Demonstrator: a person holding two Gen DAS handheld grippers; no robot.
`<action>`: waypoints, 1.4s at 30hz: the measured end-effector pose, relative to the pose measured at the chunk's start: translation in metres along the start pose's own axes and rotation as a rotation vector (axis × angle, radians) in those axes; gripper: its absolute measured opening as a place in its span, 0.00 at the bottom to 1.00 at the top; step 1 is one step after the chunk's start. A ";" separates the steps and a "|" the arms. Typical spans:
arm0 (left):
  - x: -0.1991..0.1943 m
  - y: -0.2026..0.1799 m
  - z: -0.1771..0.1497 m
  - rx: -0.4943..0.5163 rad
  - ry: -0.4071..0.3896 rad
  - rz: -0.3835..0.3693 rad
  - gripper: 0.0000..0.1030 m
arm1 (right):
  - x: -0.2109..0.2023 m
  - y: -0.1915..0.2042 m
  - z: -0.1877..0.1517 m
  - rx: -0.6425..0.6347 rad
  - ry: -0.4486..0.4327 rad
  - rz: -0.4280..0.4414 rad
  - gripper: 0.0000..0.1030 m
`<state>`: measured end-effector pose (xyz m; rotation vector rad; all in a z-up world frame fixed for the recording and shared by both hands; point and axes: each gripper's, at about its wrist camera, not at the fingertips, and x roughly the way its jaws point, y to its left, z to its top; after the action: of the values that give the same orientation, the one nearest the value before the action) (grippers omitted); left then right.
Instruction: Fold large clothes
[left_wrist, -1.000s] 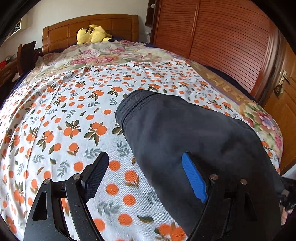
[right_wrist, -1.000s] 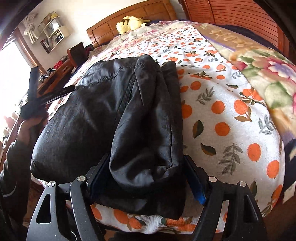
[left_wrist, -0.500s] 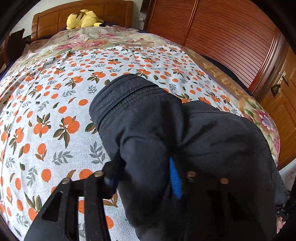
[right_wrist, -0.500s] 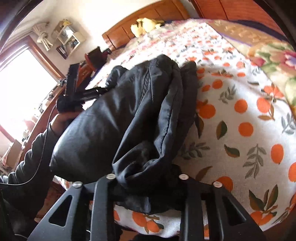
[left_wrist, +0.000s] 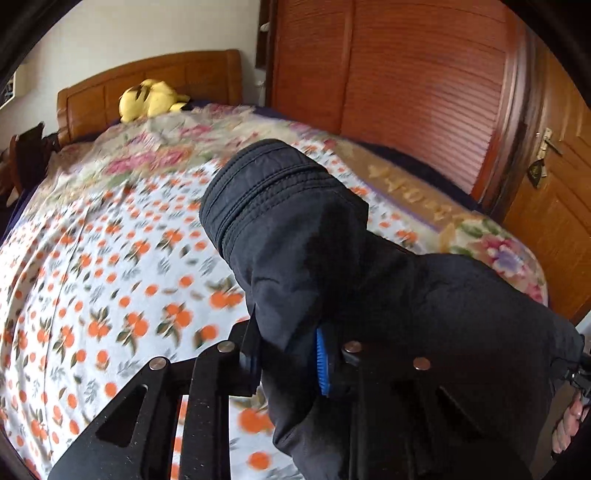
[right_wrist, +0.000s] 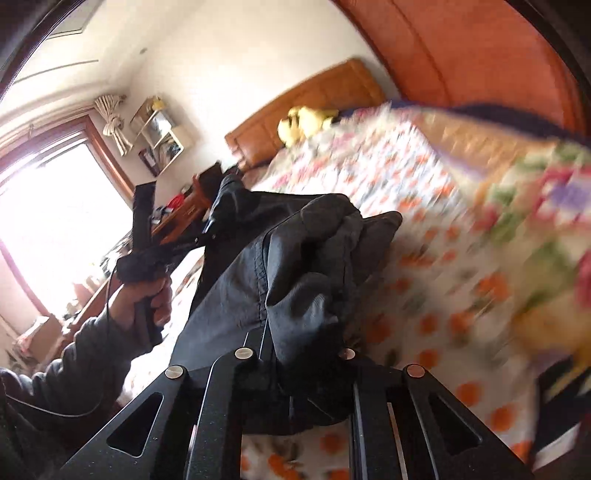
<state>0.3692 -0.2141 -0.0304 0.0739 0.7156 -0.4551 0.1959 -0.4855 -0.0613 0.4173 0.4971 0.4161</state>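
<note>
A large black garment hangs bunched between my two grippers above the bed. In the left wrist view my left gripper is closing on a thick fold near a stitched hem, and its blue pad presses the cloth. In the right wrist view my right gripper is closing on another bunched edge of the garment, with fabric filling the gap between its pads. The left gripper also shows there, held by a hand and pinching the garment's far corner. The cloth hides most of both pairs of pads.
The bed's orange-print sheet lies under the garment, with a floral blanket and a yellow plush toy by the wooden headboard. Louvred wardrobe doors stand to the right, and a bright window to the left.
Both grippers went from open around the garment's edges to clamped on the cloth. Both then lifted it off the sheet, and the right view swung up towards the window.
</note>
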 end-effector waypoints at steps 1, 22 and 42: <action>0.001 -0.014 0.007 0.013 -0.022 -0.014 0.22 | -0.010 -0.004 0.006 -0.021 -0.020 -0.026 0.13; 0.110 -0.264 0.094 0.287 0.018 -0.255 0.30 | -0.146 -0.183 0.069 -0.032 -0.066 -0.742 0.28; -0.043 -0.219 0.034 0.375 -0.142 -0.218 0.81 | -0.113 -0.168 0.072 -0.154 -0.061 -0.680 0.54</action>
<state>0.2686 -0.4025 0.0424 0.3151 0.4929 -0.7929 0.1909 -0.6995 -0.0422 0.0950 0.5115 -0.2142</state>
